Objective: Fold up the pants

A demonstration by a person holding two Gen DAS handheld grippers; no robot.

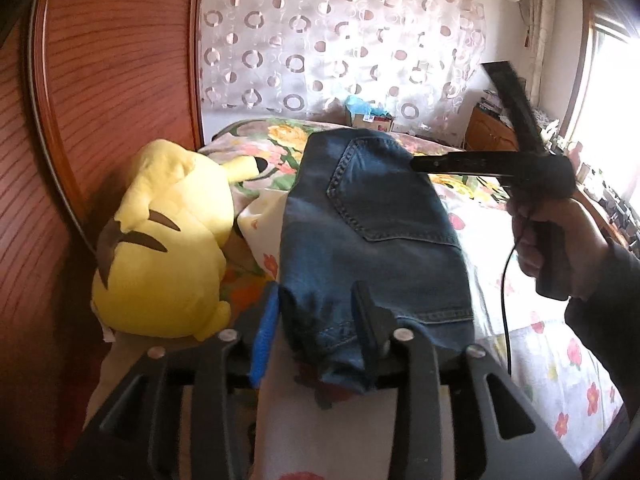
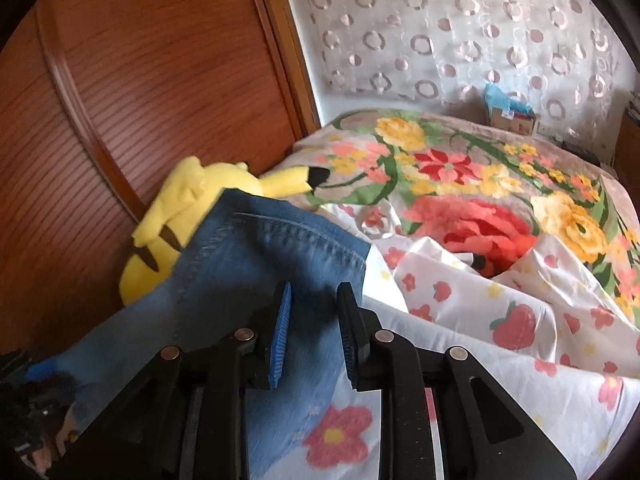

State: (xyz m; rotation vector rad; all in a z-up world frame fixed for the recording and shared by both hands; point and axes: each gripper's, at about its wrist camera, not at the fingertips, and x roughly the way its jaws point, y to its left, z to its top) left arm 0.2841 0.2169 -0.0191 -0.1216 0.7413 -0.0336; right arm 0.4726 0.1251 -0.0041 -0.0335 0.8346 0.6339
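Pants [image 1: 368,232] hide part of plush toy [image 2: 176,216].

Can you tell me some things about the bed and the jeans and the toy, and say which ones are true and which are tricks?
1. The folded blue denim jeans lie on the flowery white bed sheet. True.
2. The plush toy beside the jeans is green. False: it is yellow.
3. A stitched pocket shows on the jeans. True.
4. The patterned curtain has stars on it. False: it has rings.
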